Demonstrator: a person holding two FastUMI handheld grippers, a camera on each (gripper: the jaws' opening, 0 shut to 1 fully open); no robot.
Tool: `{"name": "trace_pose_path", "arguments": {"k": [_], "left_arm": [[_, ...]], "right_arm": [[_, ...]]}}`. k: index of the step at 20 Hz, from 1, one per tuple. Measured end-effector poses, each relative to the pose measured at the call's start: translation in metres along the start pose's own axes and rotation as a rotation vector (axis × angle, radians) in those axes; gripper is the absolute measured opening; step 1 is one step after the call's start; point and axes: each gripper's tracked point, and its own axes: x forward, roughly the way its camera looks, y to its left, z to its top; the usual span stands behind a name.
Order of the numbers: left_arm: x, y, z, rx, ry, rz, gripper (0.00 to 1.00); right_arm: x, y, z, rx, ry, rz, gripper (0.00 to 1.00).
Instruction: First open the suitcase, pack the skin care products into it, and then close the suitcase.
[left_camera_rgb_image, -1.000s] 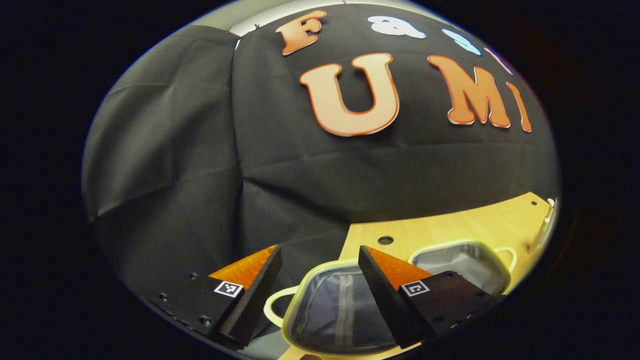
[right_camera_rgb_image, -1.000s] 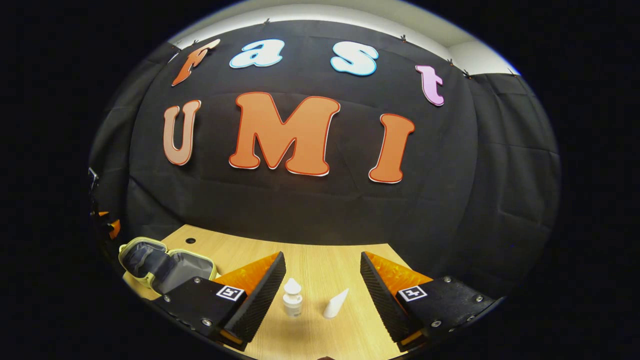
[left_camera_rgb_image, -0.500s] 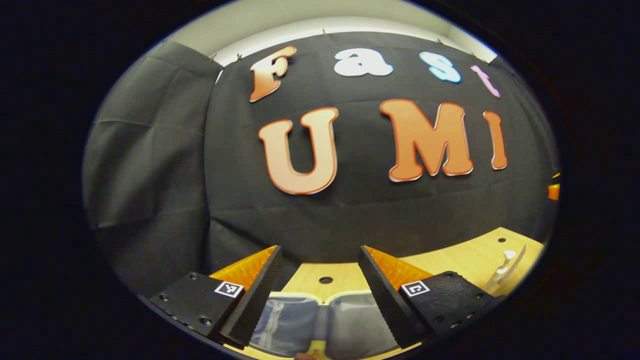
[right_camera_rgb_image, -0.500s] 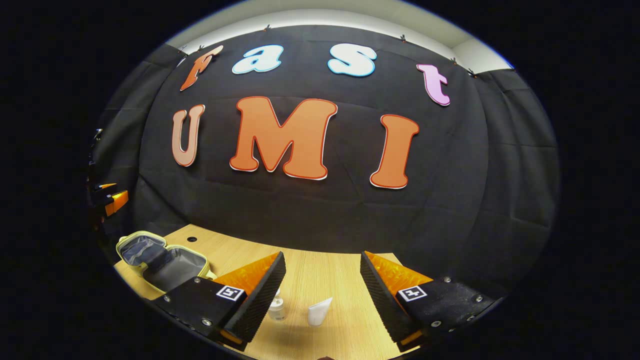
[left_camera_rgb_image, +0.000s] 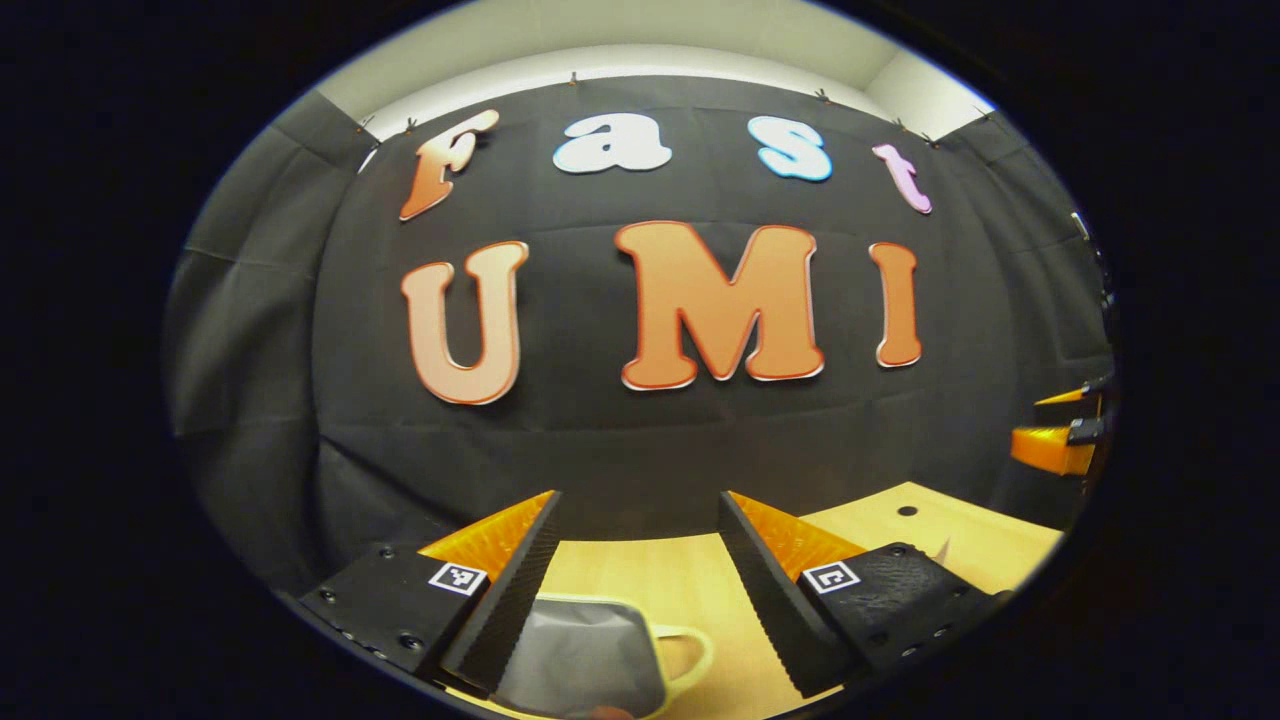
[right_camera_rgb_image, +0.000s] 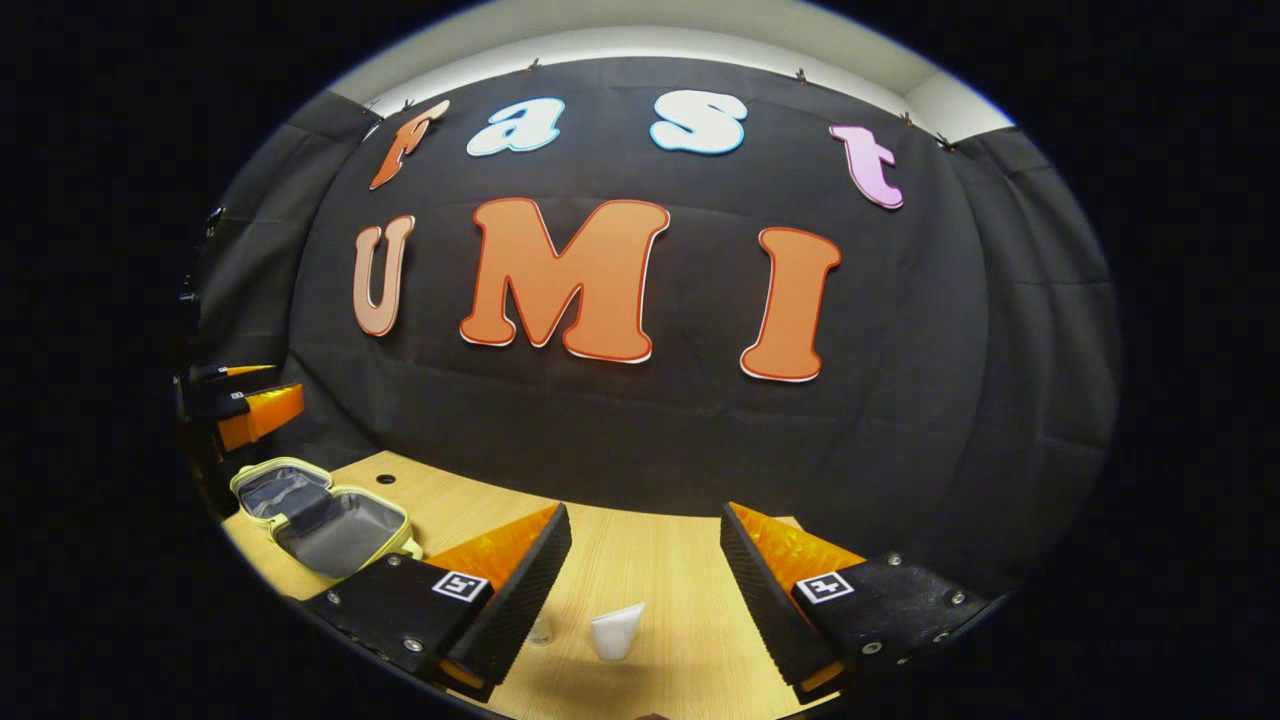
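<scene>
The desk (right_camera_rgb_image: 640, 560), a pale wooden top set against the booth's black cloth wall, carried everything the task needed. Largest on it was the suitcase (right_camera_rgb_image: 320, 510), a small soft case with a pale yellow rim and grey lining, lying opened flat with both halves up at the desk's left end in the right gripper view. That spread suggested the opening step was done and that the halves lay ready to take things dropped in from above. In the left gripper view one grey-lined half with its looped handle sat just below and between the left gripper (left_camera_rgb_image: 640, 600), whose fingers stood apart and held nothing; it hung over the case, probably to steady it or wait its turn.

The right gripper (right_camera_rgb_image: 645, 590) was held low over the desk's middle, well apart from the case, its fingers likewise spread wide and empty. Between them on the wood lay the skin care products: a white tube (right_camera_rgb_image: 617, 632) resting on the desk with its broad end toward the camera, and a small bottle (right_camera_rgb_image: 540, 628) just beside it, mostly hidden behind the left finger. The gripper seemed lined up to descend on the tube, so packing looked not yet begun. The tube's tapered, smooth body might slip unless it was pinched across its wider part.
</scene>
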Motion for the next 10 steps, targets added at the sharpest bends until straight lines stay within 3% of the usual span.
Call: {"name": "trace_pose_path", "arguments": {"k": [10], "left_arm": [[0.013, -0.108, -0.073, 0.036, 0.157, -0.217, 0.99]], "right_arm": [[0.007, -0.011, -0.077, 0.011, 0.172, 0.042, 0.96]]}}
